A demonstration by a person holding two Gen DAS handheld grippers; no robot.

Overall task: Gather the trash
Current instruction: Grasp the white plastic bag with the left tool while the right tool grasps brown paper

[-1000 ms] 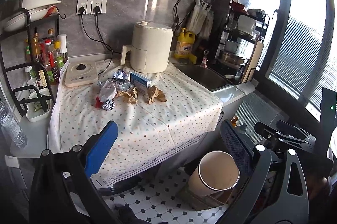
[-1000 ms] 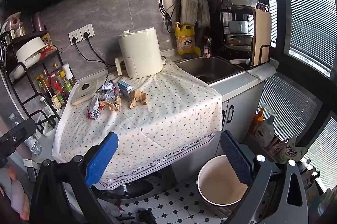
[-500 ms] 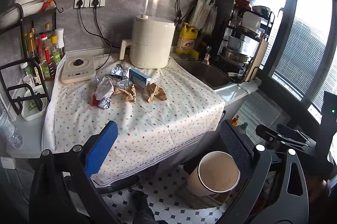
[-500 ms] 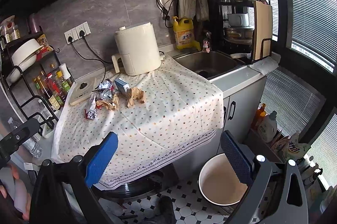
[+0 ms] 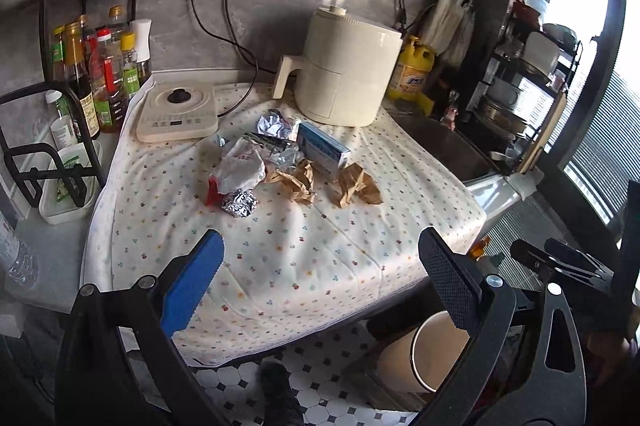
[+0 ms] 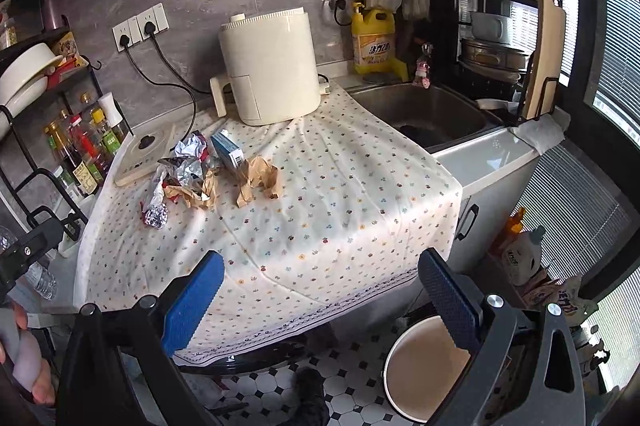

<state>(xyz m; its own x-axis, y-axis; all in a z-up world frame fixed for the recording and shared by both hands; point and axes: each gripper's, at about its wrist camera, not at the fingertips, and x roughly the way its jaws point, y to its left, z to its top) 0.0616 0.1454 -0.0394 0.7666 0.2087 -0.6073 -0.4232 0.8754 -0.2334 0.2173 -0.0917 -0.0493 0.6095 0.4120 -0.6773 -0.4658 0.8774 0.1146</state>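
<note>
Hovering short of the counter's near edge, the left gripper and the right gripper both have their tongs spread wide apart, holding nothing; the bases of each frame run out of view at the bottom. Below them, on the tiled floor at the near right corner of the counter, stands a round bin, its rim partly hidden behind the dark right finger in both wrist views. A dotted tablecloth covers the counter and hangs over its near edge. The trash lies in one cluster toward the far left part of the cloth: a foil ball nearest, just beside a white crumpled wrapper with a red piece tucked under it whose nature is hard to make out; two brown paper wads to its right; a blue-and-white carton behind them; and crumpled foil farthest back, the pieces overlapping so that their outlines merge. Beyond, an induction hob sits at the far left corner and a cream air fryer at the far edge. To the right, a sink is partly in shadow.
</note>
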